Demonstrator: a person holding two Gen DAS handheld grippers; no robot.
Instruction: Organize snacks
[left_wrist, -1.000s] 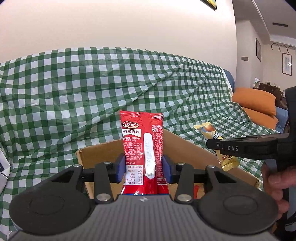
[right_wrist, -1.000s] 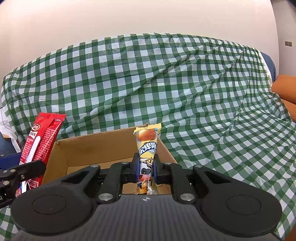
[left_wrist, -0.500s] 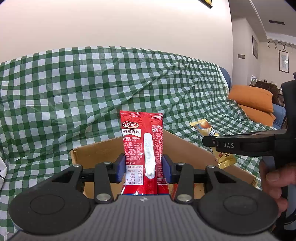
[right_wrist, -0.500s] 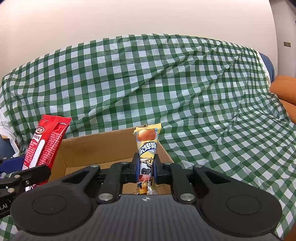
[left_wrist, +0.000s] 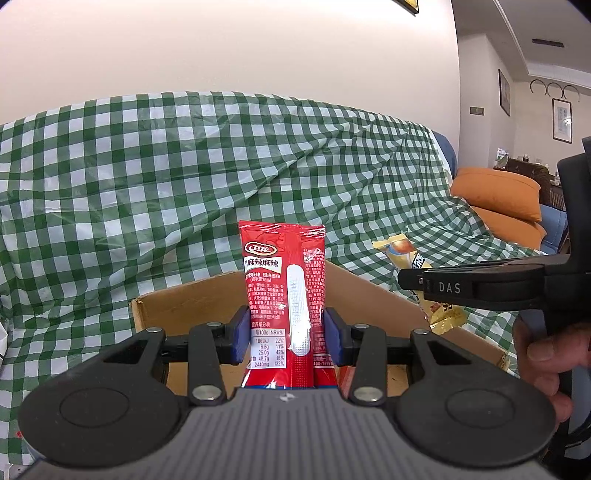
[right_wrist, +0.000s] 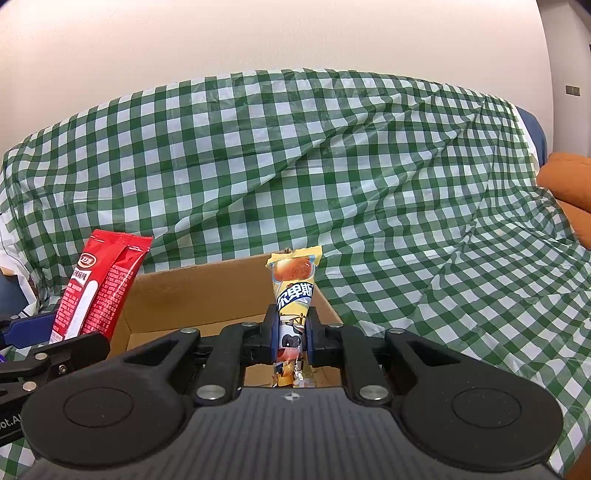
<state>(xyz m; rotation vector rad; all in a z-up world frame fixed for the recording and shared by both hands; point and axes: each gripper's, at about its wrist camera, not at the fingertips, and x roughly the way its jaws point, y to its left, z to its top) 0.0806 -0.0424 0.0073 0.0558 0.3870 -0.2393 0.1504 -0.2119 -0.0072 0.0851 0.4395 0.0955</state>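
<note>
1. The landmark is the open cardboard box (left_wrist: 192, 306), which sits on the green-checked cloth (left_wrist: 147, 184). Both packets are held above its opening, so the coming move is, in my judgement, a short drop or lowering into it.
2. The left gripper (left_wrist: 284, 334) is clamped about halfway open on the red snack packet (left_wrist: 284, 280). The packet stands upright, its long axis vertical, over the left part of the box as the right wrist view shows it.
3. The right gripper (right_wrist: 292, 339) is almost fully closed, pinching the yellow snack packet (right_wrist: 293, 284) near its lower end. That packet also stands upright, over the box near its right wall.
4. Neither gripper is clearly nearer the box; each hangs just above the rim, pointing slightly downward.
5. A hand (left_wrist: 546, 354) holds the right gripper's handle, just right of the box.
6. The cloth drapes over a sofa; it is wrinkled and looks soft, so the box may shift if nudged.
7. Beyond the box to the right lie orange cushions (left_wrist: 498, 192) and a pale wall (left_wrist: 221, 48) with framed pictures.
</note>
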